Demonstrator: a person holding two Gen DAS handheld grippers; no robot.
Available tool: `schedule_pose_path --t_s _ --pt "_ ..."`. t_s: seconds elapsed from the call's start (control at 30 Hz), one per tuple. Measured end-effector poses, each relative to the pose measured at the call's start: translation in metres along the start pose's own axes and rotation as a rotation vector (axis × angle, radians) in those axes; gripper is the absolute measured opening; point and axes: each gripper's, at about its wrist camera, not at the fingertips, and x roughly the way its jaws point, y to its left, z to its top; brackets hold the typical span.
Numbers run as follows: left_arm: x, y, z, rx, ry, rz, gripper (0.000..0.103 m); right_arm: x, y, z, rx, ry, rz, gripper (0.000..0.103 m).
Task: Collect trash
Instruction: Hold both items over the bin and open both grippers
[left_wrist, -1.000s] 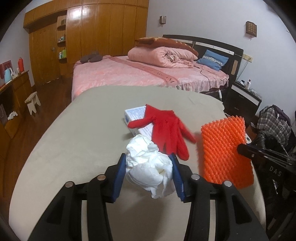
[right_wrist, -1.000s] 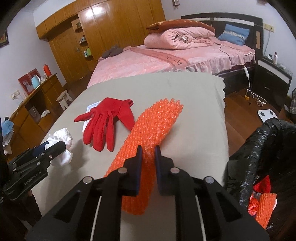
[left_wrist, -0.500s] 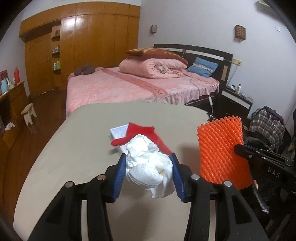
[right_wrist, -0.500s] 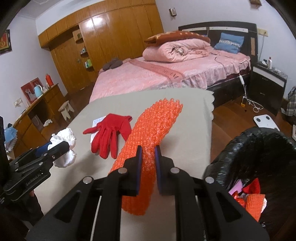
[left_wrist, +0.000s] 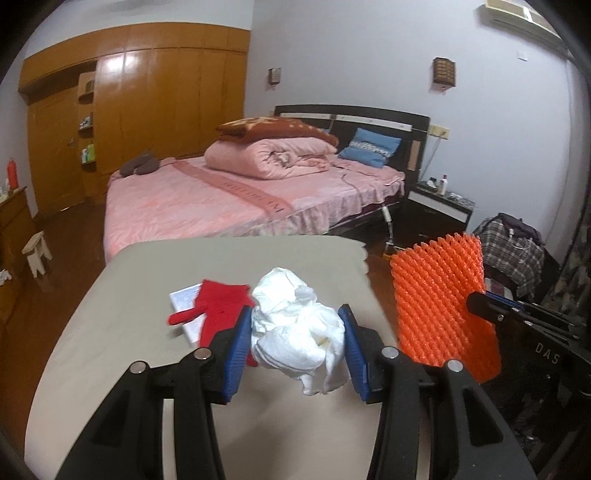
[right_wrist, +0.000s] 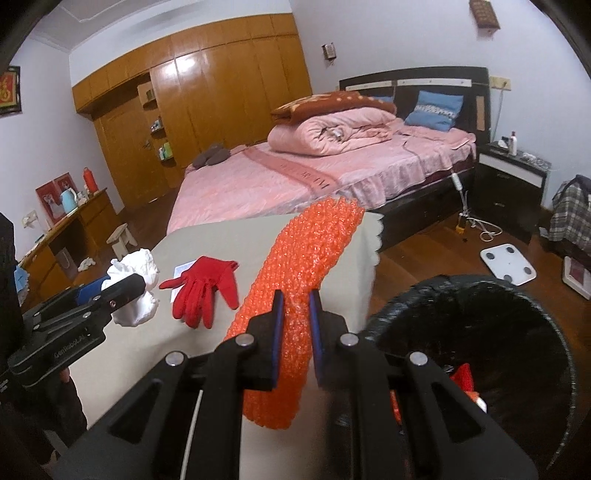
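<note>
My left gripper (left_wrist: 293, 345) is shut on a crumpled white tissue wad (left_wrist: 297, 334) and holds it above the beige table (left_wrist: 110, 354); the wad also shows in the right wrist view (right_wrist: 135, 288). My right gripper (right_wrist: 296, 317) is shut on an orange foam net sleeve (right_wrist: 306, 266), lifted off the table near its right edge; the sleeve also shows in the left wrist view (left_wrist: 441, 306). A black-lined trash bin (right_wrist: 480, 354) stands just right of the table, with red and orange scraps inside. A red glove (right_wrist: 205, 284) lies on the table over a white paper (right_wrist: 183, 271).
The table's far edge (right_wrist: 369, 236) ends before a pink bed (right_wrist: 314, 177). A white scale (right_wrist: 508, 260) lies on the wooden floor. A dark nightstand (right_wrist: 513, 177) and a plaid bag (left_wrist: 513, 247) stand to the right. A small stool (right_wrist: 120, 240) stands left.
Both grippers have risen and shifted right with their loads. The orange sleeve has lifted off the table, and the black bin has come fully into the right wrist view.
</note>
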Motion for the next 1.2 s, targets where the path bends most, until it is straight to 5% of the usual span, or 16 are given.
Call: schedule_pose_path --t_s 1.2 --pt "0.030 -0.193 0.006 0.203 -0.013 -0.357 0.047 -0.094 -0.150 -0.044 0.123 -0.042 -0.318 0.013"
